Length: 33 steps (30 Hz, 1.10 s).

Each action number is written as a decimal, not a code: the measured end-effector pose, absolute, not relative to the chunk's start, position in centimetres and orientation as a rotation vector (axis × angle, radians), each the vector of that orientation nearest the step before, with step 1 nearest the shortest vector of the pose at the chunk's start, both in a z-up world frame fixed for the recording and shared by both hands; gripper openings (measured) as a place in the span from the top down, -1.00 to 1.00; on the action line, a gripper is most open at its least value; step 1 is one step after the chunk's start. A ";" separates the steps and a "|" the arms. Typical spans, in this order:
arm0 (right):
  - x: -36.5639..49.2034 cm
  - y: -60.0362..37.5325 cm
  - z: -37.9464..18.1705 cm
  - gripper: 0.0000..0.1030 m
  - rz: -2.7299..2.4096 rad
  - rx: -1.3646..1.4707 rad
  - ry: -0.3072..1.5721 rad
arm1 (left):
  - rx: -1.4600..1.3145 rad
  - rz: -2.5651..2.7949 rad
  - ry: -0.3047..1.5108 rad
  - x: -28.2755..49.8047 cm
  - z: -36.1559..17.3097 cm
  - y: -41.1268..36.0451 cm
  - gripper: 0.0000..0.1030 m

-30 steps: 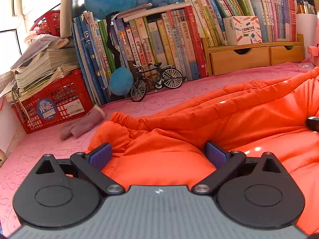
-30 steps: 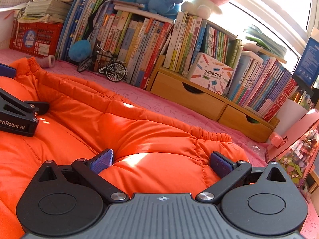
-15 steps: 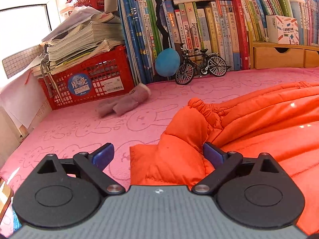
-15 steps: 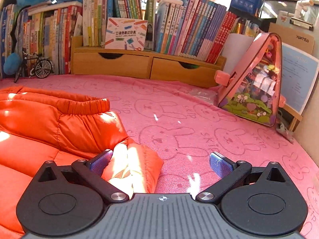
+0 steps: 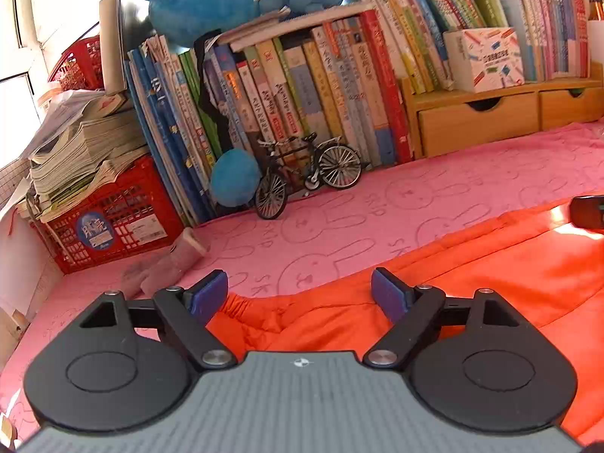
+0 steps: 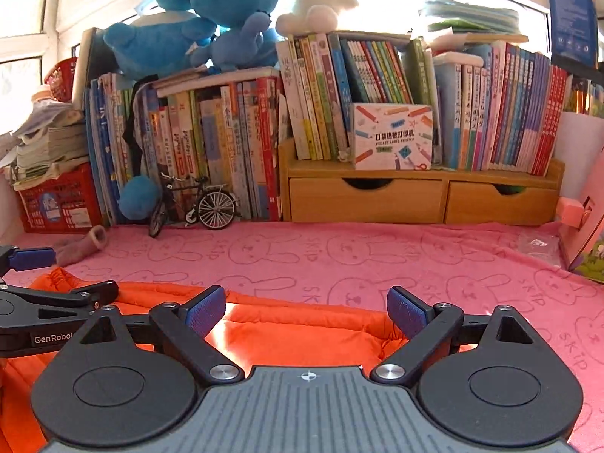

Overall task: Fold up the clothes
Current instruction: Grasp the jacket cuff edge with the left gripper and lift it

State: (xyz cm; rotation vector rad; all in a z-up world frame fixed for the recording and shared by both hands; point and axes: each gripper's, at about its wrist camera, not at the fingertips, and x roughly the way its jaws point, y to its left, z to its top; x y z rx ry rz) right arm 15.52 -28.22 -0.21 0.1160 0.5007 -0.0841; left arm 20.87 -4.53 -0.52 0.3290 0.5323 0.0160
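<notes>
Lying on the pink cloth (image 6: pixel 339 256) in front of the toy bike (image 5: pixel 307 173), the orange jacket (image 5: pixel 490 283) is showing an elastic cuff (image 5: pixel 241 305) under the left gripper (image 5: pixel 300 290). Both grippers' jaws are standing wide, holding nothing; the right gripper (image 6: pixel 305 311) is hovering over the jacket's far edge. Gripping both edges evenly is likely keeping any fold square.

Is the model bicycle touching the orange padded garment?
Apart. The left wrist view shows the model bicycle parked by the books, with a broad strip of bare pink blanket between it and the orange padded garment.
</notes>
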 end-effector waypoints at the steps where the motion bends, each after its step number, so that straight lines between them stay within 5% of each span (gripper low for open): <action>1: 16.2 -28.4 -0.7 -0.78 -0.088 0.135 0.522 | 0.324 0.040 0.546 21.4 -1.1 -3.6 -0.66; 8: 18.9 -29.0 -3.3 -0.83 -0.159 0.129 0.611 | 0.092 0.038 0.664 23.2 -2.4 2.6 -0.68; 16: 19.8 -29.9 -4.3 -0.99 -0.207 0.076 0.668 | 0.002 0.004 0.696 23.5 -2.9 3.8 -0.74; 33: 19.9 -34.3 -5.4 -0.99 -0.263 0.194 0.719 | -0.042 -0.017 0.701 23.5 -3.1 5.0 -0.78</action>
